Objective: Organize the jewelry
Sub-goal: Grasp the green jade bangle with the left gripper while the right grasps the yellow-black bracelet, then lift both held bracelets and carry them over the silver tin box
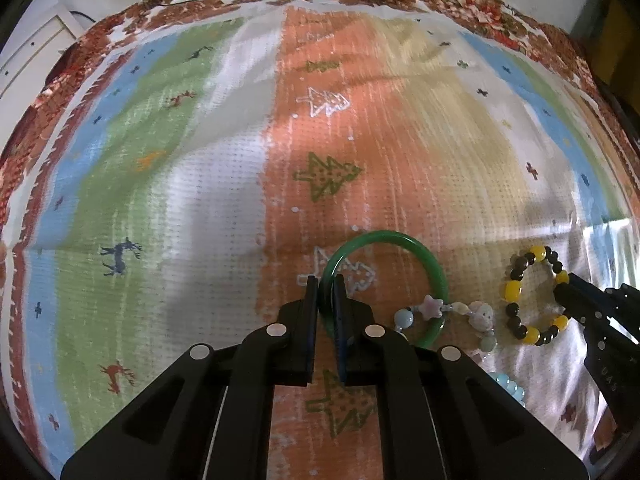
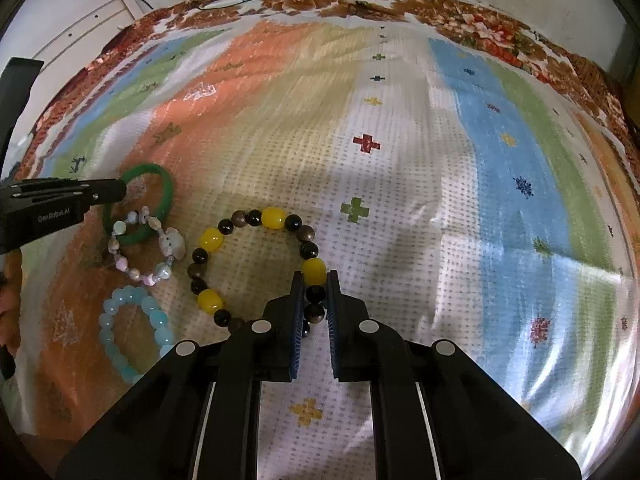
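Left tongs (image 1: 325, 280) pinch the green bangle (image 1: 400, 236); right tongs (image 2: 314, 276) pinch the yellow-and-dark bead bracelet (image 2: 212, 239).

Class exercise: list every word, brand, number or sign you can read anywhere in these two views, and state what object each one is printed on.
"GenRobot.AI": white print on the side of the left claw, seen in the right wrist view.
Small pale characters on the side of the right claw, seen in the left wrist view: too blurred to read.
Nothing else carries text; the mat bears only pictures.
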`<state>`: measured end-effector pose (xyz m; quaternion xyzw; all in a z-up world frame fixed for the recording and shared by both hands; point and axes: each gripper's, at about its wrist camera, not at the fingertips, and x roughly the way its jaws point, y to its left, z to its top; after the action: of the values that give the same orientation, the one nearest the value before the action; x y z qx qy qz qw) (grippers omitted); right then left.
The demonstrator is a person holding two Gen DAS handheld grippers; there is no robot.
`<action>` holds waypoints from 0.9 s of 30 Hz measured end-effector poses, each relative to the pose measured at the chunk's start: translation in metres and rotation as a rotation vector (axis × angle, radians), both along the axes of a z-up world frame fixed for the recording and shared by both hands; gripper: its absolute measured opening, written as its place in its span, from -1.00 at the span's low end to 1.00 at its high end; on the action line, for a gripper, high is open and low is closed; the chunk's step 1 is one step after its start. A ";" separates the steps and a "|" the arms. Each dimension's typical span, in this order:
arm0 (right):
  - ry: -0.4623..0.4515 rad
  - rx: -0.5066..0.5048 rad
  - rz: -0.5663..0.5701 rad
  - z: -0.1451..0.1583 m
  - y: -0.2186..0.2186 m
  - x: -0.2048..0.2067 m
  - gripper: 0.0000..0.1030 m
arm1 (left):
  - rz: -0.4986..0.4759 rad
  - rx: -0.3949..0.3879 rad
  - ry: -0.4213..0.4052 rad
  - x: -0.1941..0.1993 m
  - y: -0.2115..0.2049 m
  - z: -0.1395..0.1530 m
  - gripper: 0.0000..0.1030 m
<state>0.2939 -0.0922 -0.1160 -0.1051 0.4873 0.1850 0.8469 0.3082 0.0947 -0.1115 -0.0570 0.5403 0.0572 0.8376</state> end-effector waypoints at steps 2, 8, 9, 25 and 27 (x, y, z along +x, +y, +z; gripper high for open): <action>-0.009 0.000 0.004 0.003 0.001 -0.001 -0.78 | 0.004 -0.004 -0.015 -0.001 0.002 0.006 -0.86; -0.044 0.013 0.011 0.017 0.001 -0.010 -0.78 | 0.006 -0.019 -0.056 -0.006 0.003 0.024 -0.85; -0.047 0.016 0.011 0.019 0.001 -0.011 -0.78 | 0.006 -0.021 -0.060 -0.007 0.003 0.026 -0.85; -0.072 0.033 0.021 0.035 -0.002 -0.030 -0.78 | -0.012 -0.053 -0.177 -0.026 -0.009 0.072 -0.83; -0.076 0.037 0.023 0.037 -0.003 -0.033 -0.78 | -0.011 -0.059 -0.182 -0.028 -0.009 0.075 -0.83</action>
<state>0.2610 -0.0950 -0.0789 -0.1019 0.4502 0.1995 0.8644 0.2800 0.0853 -0.0367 -0.0838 0.4635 0.0313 0.8816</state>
